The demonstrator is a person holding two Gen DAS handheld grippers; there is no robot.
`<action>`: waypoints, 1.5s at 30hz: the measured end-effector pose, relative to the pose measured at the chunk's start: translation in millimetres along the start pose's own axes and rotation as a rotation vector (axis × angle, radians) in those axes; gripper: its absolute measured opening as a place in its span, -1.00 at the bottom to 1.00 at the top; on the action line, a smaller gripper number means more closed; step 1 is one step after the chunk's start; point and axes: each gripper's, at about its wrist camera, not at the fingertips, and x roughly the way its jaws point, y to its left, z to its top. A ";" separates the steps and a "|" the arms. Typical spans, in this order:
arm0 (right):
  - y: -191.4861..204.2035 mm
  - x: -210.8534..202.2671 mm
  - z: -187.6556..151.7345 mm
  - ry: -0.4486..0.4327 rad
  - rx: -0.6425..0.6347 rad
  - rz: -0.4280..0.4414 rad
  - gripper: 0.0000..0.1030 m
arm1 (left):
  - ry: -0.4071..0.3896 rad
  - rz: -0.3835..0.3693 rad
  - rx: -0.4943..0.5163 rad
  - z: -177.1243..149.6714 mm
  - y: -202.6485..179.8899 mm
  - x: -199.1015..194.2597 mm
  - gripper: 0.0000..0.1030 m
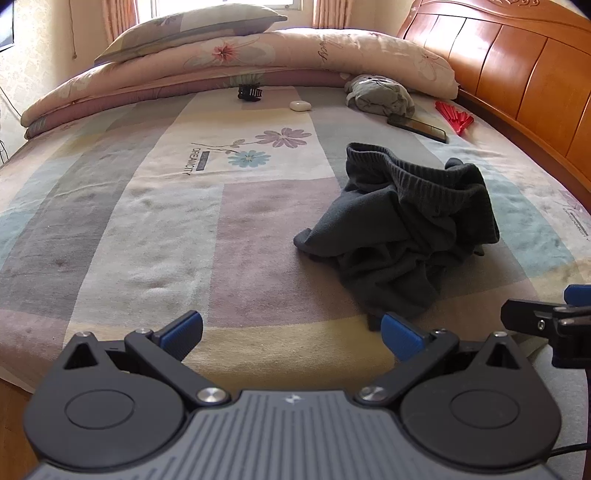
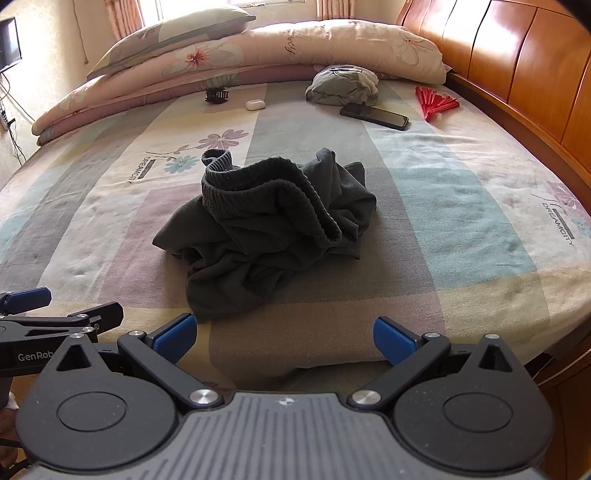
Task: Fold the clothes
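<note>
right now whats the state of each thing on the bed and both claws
sweater: crumpled heap, unfolded, untouched
left claw: open, empty, short of the sweater
right claw: open, empty
grey cloth: bundled up
phone: flat, screen dark
red fan: partly open
hair clip: shut
earbud case: closed

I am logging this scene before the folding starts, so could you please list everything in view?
sweater: one, dark grey, crumpled mid-bed
bedsheet: one, pastel patchwork with flowers, covering the bed
quilt: one, pink floral, folded along the far edge
pillow: one, pale floral, on the quilt
grey bundle: one, beside the quilt
phone: one, black, near the bundle
fan: one, red, by the headboard
hair clip: one, black, far side
small case: one, white, beside the clip
headboard: one, wooden, right
left gripper: blue fingers open, empty
right gripper: blue fingers open, empty
</note>
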 end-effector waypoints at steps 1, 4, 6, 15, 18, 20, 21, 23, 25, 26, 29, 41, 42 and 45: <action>0.1 0.3 0.1 0.000 -0.001 0.000 1.00 | 0.002 -0.001 -0.001 0.1 -0.5 0.3 0.99; 0.4 1.3 0.3 0.001 -0.002 -0.001 1.00 | 0.009 -0.002 -0.002 0.4 -1.9 1.0 0.99; 0.6 2.0 0.5 0.002 -0.003 -0.002 1.00 | 0.009 -0.009 -0.001 2.4 -1.7 1.5 0.99; -1.1 -0.7 0.9 0.000 -0.002 -0.002 1.00 | 0.001 -0.029 -0.002 0.5 0.5 -0.9 0.99; -1.5 -0.4 1.3 -0.001 -0.001 -0.002 1.00 | 0.007 -0.028 -0.004 0.5 0.2 1.6 0.99; -1.7 -0.2 1.5 -0.002 0.000 -0.003 1.00 | 0.012 -0.030 -0.005 0.5 0.5 2.3 0.99; -1.8 -0.1 1.6 -0.002 0.000 -0.003 1.00 | 0.014 -0.029 -0.005 0.5 0.5 2.7 0.99; -2.0 0.1 1.9 -0.003 0.001 -0.003 1.00 | 0.017 -0.027 -0.005 0.6 0.4 3.5 0.99; -2.4 0.7 2.5 -0.003 0.001 -0.004 1.00 | 0.020 -0.025 -0.005 0.6 0.4 4.4 0.99; -2.6 1.0 2.8 -0.003 0.001 -0.005 1.00 | 0.022 -0.024 -0.004 1.0 0.2 5.1 0.99; -3.1 1.9 3.8 -0.003 0.001 -0.007 1.00 | 0.028 -0.023 -0.003 1.0 -0.4 7.1 0.99; -6.6 6.7 8.8 0.000 0.001 -0.017 1.00 | 0.037 -0.021 -0.015 4.9 -0.4 12.5 0.99; -6.8 7.3 9.2 0.002 0.001 -0.018 1.00 | 0.037 -0.021 -0.016 5.2 -0.4 12.9 0.99; -6.5 8.7 10.5 0.003 -0.002 -0.022 1.00 | 0.039 -0.021 -0.019 6.3 -0.4 14.4 0.99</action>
